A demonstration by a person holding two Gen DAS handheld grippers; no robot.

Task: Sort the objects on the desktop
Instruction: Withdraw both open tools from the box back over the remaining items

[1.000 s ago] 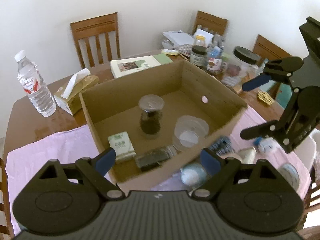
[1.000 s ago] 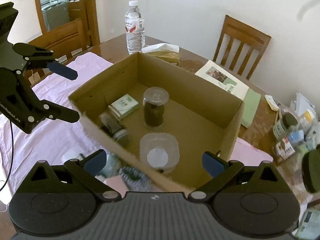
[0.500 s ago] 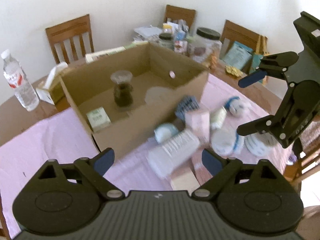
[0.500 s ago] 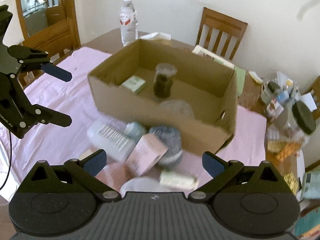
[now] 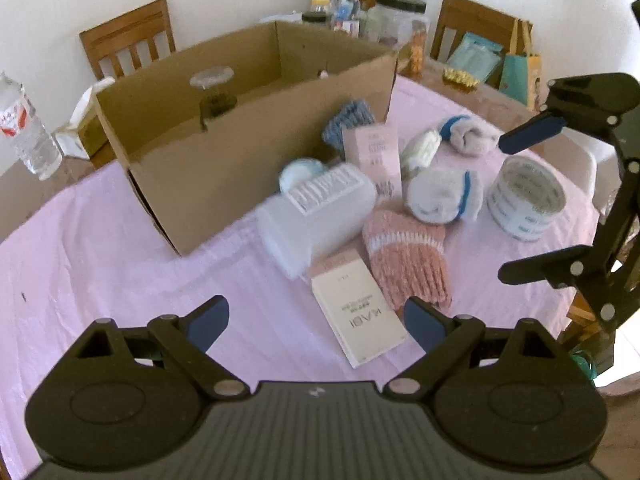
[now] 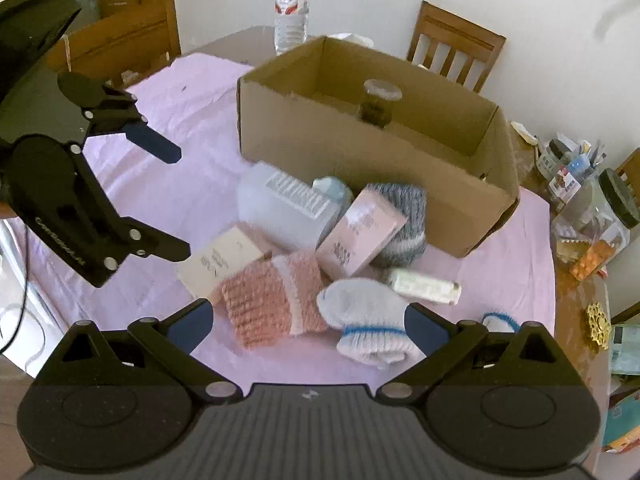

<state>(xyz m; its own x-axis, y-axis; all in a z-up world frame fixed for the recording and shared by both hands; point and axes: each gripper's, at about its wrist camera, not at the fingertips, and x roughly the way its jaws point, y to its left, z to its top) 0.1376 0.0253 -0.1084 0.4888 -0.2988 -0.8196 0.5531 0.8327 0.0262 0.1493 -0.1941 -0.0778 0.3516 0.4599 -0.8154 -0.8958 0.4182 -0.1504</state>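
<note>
Left claw: the left gripper (image 5: pixel 316 320) hangs above the pink tablecloth (image 5: pixel 120 280), jaws spread wide, nothing between them.
Right claw: the right gripper (image 6: pixel 306 324) hangs over the near end of the pile, jaws spread wide, empty.
Nearest items: a flat cream cardboard carton (image 5: pixel 358 316) lies just ahead of the left gripper, touching a pink-and-white knitted sock roll (image 5: pixel 406 256); a white rolled sock with a blue band (image 6: pixel 366 320) lies just ahead of the right gripper.
Middle of pile: a large translucent plastic bottle on its side (image 5: pixel 320 220), a tall pale pink carton (image 5: pixel 374 152) leaning on its neighbours, a roll of printed white tape (image 5: pixel 526 198), and a second white-and-blue sock roll (image 5: pixel 468 134).
Far items: a grey-blue knitted roll (image 6: pixel 404 216) resting against the open brown cardboard box (image 5: pixel 248 152), which holds an upright dark glass jar (image 5: pixel 214 92).
Beyond the box: a clear water bottle (image 6: pixel 291 8) and wooden chairs (image 5: pixel 128 40).
Stage (judged): the unsorted objects lie heaped in front of the box; neither gripper has picked yet.
Risk, crowding: items touch and overlap, so closing on one may drag or tip its neighbour.
Risk, soft goods: knitted rolls may squash or unroll under a pinch and slip out.
Risk, bottle: its round body could roll once its neighbours go.
</note>
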